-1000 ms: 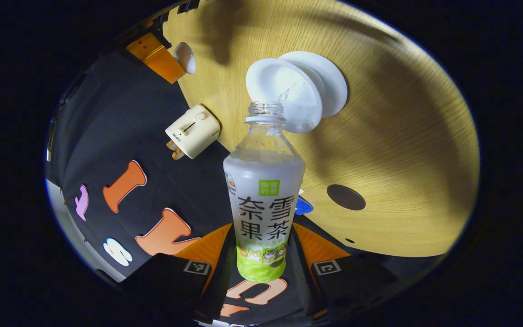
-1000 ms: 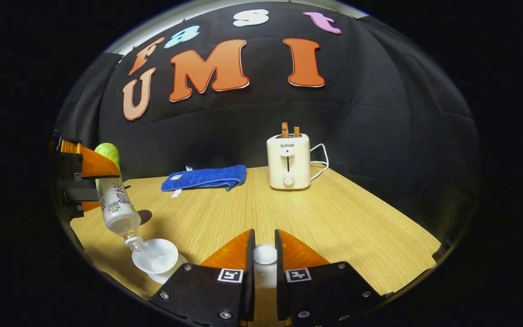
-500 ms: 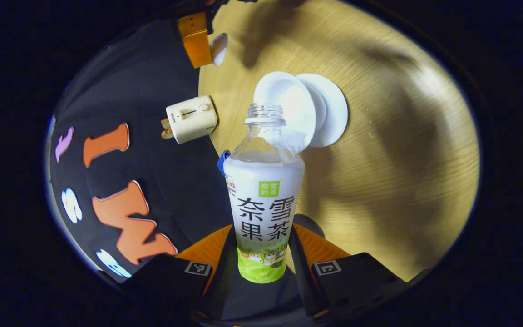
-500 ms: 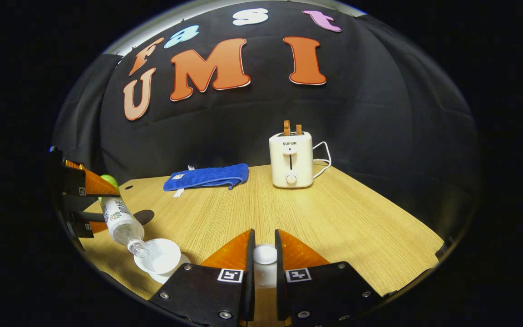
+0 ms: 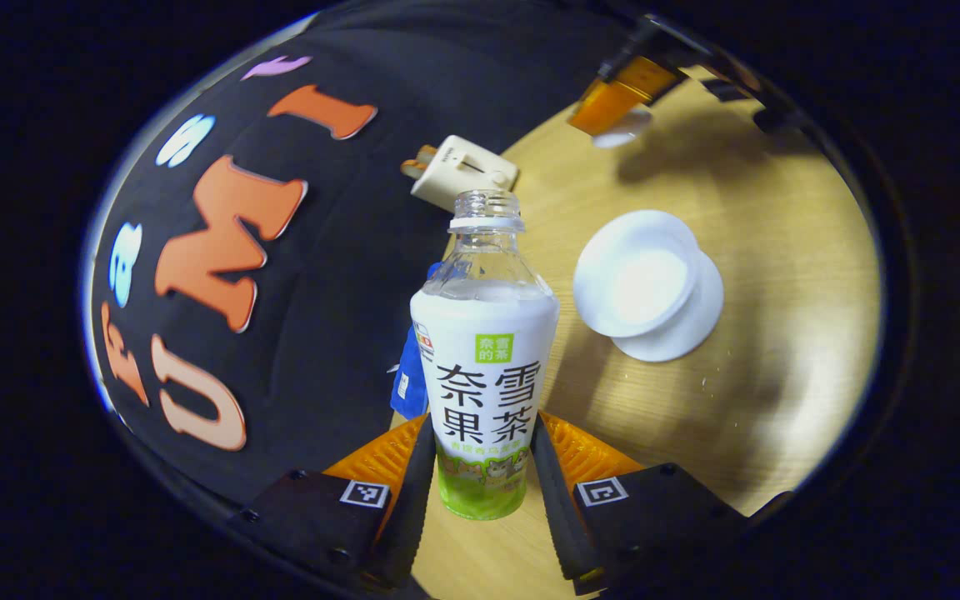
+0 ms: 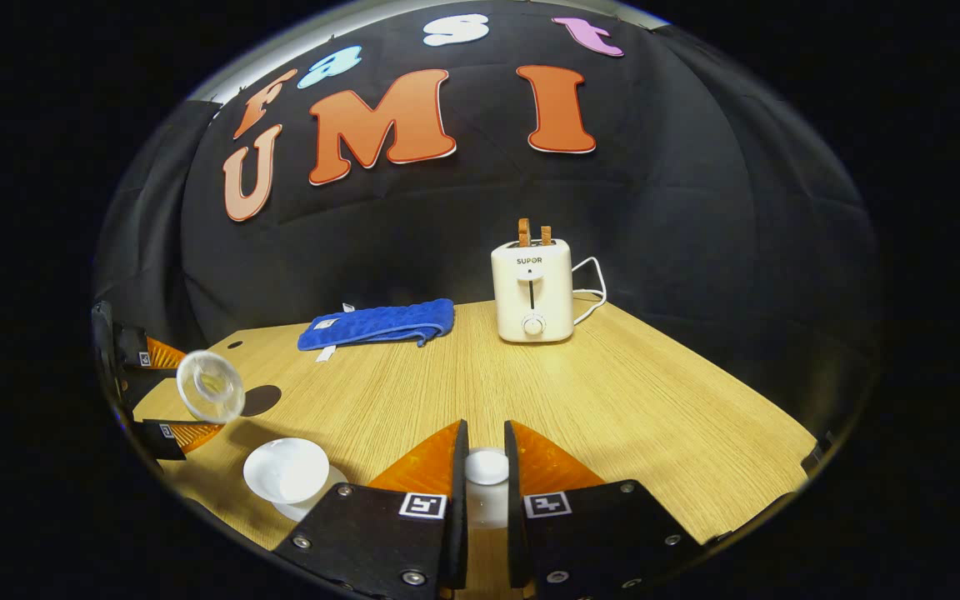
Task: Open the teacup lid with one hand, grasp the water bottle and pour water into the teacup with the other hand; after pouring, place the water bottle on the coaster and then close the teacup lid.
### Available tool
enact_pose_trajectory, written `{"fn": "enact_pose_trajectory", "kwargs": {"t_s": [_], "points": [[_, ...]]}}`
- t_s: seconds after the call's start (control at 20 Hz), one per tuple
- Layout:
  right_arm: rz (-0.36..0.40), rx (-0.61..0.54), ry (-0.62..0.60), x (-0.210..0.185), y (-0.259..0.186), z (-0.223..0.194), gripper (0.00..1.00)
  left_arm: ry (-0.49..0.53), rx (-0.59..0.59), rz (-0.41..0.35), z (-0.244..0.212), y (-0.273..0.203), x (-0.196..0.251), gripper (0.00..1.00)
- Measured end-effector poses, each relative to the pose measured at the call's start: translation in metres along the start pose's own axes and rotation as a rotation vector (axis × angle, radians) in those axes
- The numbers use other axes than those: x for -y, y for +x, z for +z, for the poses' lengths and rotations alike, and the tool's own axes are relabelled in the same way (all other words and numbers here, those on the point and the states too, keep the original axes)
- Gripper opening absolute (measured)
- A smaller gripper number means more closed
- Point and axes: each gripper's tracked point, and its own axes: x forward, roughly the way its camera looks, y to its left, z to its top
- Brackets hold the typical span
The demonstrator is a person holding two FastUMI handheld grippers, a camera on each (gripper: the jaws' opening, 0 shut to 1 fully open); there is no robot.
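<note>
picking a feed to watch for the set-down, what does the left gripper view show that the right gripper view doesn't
Left gripper view: the water bottle's labelled side and the left claw gripping it. Right gripper view: the dark coaster and the toaster's cord. Both: the open teacup, toaster, blue towel, and the lid in the right claw.

- Right gripper (image 6: pixel 484 467) clamps the white teacup lid (image 6: pixel 487 468)
- Open teacup (image 6: pixel 286 470) sits at lower left
- Left gripper (image 6: pixel 159 396) holds the water bottle (image 6: pixel 211 385) beside it
</note>
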Motion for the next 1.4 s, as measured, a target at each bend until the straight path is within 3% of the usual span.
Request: {"fn": "enact_pose_trajectory", "kwargs": {"t_s": [0.15, 0.3, 0.5, 0.85, 1.1, 1.4], "points": [[0.009, -0.006, -0.004, -0.005, 0.001, -0.003, 0.19, -0.275, 0.032, 0.092, -0.003, 0.000, -0.029, 0.65], [0.014, -0.014, -0.014, -0.009, 0.003, -0.005, 0.19, -0.435, 0.036, 0.171, -0.023, 0.005, -0.060, 0.65], [0.022, -0.026, -0.028, -0.015, 0.005, -0.010, 0.19, -0.630, 0.066, 0.206, -0.039, 0.011, -0.086, 0.65], [0.023, -0.036, -0.032, -0.016, 0.008, -0.014, 0.20, -0.834, 0.122, 0.193, -0.051, 0.026, -0.100, 0.65], [0.022, -0.047, -0.029, -0.015, 0.010, -0.017, 0.19, -0.904, 0.107, 0.184, -0.062, 0.058, -0.092, 0.65], [0.014, -0.057, -0.021, -0.011, 0.013, -0.021, 0.20, -0.960, 0.129, 0.190, -0.071, 0.064, -0.090, 0.67]]}}
